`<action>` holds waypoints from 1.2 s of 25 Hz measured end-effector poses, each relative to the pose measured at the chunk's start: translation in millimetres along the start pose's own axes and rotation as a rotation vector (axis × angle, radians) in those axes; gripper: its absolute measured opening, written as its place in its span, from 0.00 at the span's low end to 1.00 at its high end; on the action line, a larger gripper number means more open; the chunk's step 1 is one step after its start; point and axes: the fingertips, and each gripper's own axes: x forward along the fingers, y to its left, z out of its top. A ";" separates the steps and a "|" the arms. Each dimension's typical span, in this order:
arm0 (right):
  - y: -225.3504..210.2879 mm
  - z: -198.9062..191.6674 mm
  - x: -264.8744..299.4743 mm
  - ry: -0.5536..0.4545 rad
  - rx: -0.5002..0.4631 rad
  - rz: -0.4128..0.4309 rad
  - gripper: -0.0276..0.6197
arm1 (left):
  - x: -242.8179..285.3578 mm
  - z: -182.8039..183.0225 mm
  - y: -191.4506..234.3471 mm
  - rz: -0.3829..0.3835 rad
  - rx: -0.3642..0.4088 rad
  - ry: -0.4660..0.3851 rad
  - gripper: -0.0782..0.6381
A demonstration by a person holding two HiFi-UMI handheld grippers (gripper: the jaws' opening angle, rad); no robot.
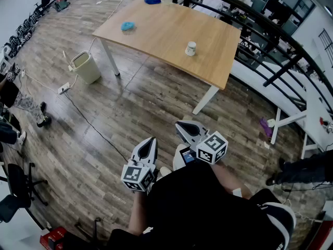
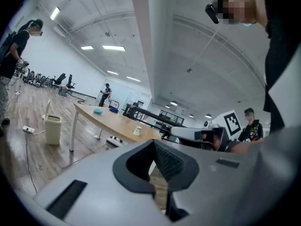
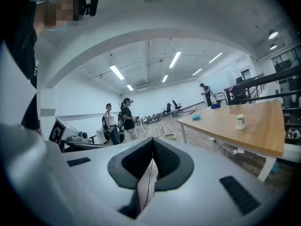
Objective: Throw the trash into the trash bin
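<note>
The blue wad (image 1: 127, 26) near the tabletop's (image 1: 166, 30) left corner and a darker blue thing (image 1: 152, 0) at its far corner are too small to identify. A white cup (image 1: 191, 48) stands toward the near edge. The pale trash bin (image 1: 86, 66) stands on the floor by the left corner, well apart from the left gripper (image 1: 152, 139) and right gripper (image 1: 179, 124), both with jaws clenched on nothing.

Cup (image 1: 191, 48) on table (image 1: 166, 30); trash bin (image 1: 86, 66) left — on floor (image 1: 130, 105).

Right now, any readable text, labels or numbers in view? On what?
No readable words or numbers anywhere.
Left cube, right cube: black-and-white square patterns only, no text.
Cup on the table: any print too small to read.
Red box, lower left: any print too small to read.
</note>
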 end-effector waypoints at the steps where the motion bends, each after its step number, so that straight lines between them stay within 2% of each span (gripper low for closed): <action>1: -5.0 2.3 6.0 0.002 -0.008 0.008 0.04 | 5.5 -0.2 5.5 0.011 -0.006 -0.006 0.10; 5: -25.4 9.9 45.4 -0.004 -0.005 0.030 0.04 | 25.8 10.2 39.8 0.047 -0.010 -0.016 0.10; 9: -54.4 20.5 114.2 -0.019 0.034 0.033 0.04 | 47.3 34.0 89.0 0.060 0.029 0.003 0.10; 13: -89.9 55.0 175.0 -0.044 0.073 0.063 0.04 | 76.2 87.6 128.3 0.069 0.080 -0.006 0.10; 17: -110.5 95.0 212.2 -0.104 0.108 0.107 0.04 | 97.6 144.9 155.5 0.091 0.107 -0.034 0.10; 19: -131.4 108.8 226.9 -0.129 0.119 0.105 0.04 | 119.2 160.9 161.7 0.094 0.129 -0.040 0.10; 21: -154.2 110.3 240.7 -0.123 0.140 0.092 0.04 | 141.7 161.4 166.2 0.084 0.139 -0.027 0.10; 22: -163.2 108.2 249.2 -0.109 0.151 0.091 0.04 | 151.1 158.4 170.9 0.072 0.128 -0.022 0.10; 26: -179.2 103.9 288.7 -0.052 0.157 0.103 0.04 | 175.7 154.0 201.3 0.041 0.000 -0.027 0.10; 30: -182.3 108.4 340.3 -0.032 0.115 0.088 0.04 | 179.0 164.0 259.3 0.064 -0.003 -0.043 0.10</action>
